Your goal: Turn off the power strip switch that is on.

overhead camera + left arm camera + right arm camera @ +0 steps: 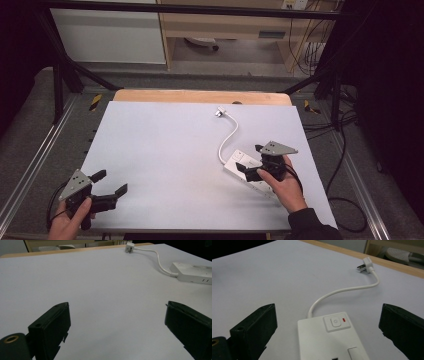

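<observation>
A white power strip (231,165) lies on the right half of the white table top (165,150). Its short white cable (230,137) curves away to a plug (220,112) near the far edge. My right gripper (250,159) hovers over the strip's cable end, open, jaws spread wide on either side. In the right gripper view the strip (324,340) shows its push switch (336,323) with a small red mark, between the jaws of the right gripper (329,307) but untouched. My left gripper (111,182) rests open near the front left corner, with nothing between its jaws (117,306).
A wooden table edge (200,96) shows past the white top. Black frame struts (65,65) stand at both back corners. Loose black cables (340,150) lie on the floor to the right. A wooden cabinet (225,25) stands behind.
</observation>
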